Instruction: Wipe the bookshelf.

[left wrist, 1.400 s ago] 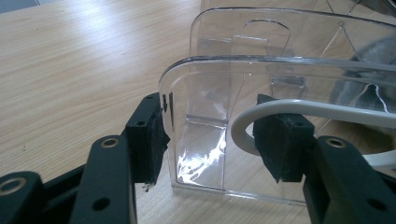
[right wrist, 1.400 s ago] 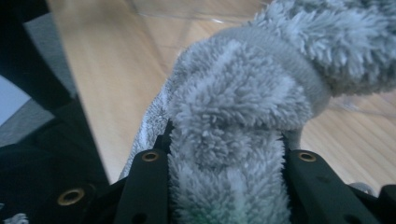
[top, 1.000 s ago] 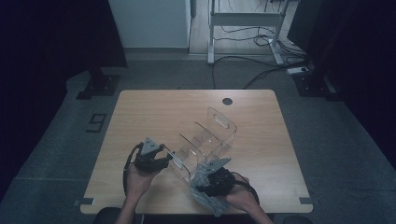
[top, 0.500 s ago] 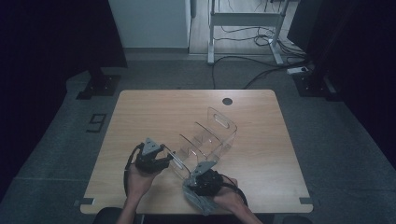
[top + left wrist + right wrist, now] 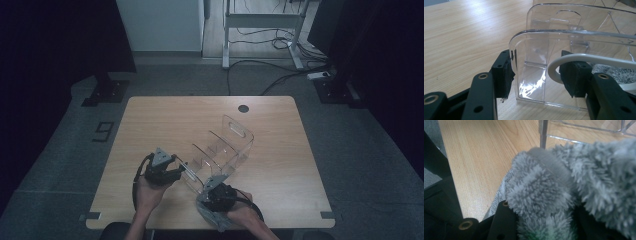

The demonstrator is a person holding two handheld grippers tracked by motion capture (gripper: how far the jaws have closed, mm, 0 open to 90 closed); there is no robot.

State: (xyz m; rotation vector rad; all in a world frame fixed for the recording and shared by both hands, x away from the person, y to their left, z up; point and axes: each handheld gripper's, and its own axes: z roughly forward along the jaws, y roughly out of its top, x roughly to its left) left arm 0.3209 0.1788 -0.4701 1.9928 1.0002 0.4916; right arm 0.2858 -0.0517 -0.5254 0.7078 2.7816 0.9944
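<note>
Left gripper (image 5: 536, 72) clamps the clear acrylic organizer's (image 5: 222, 155) end wall, steadying it while right gripper (image 5: 544, 225), bunched on a grey microfibre cloth (image 5: 574, 185), wipes.

The left gripper (image 5: 537, 75) reached in from the bottom of its own view, its two black jaws set on either side of the rounded end wall of a clear acrylic organizer (image 5: 534, 47). The left pad lay against the wall's outer face; the right pad stood inside the compartment, and whether it touched the acrylic could not be told. A white cable (image 5: 584, 60) curved over the right jaw and ran off to the right edge. Behind that jaw lay a patch of grey fuzzy cloth (image 5: 621, 73). A second clear divider with a slot-shaped cutout rose behind the first. The organizer stood upright on a light wooden table (image 5: 466, 32).
</note>
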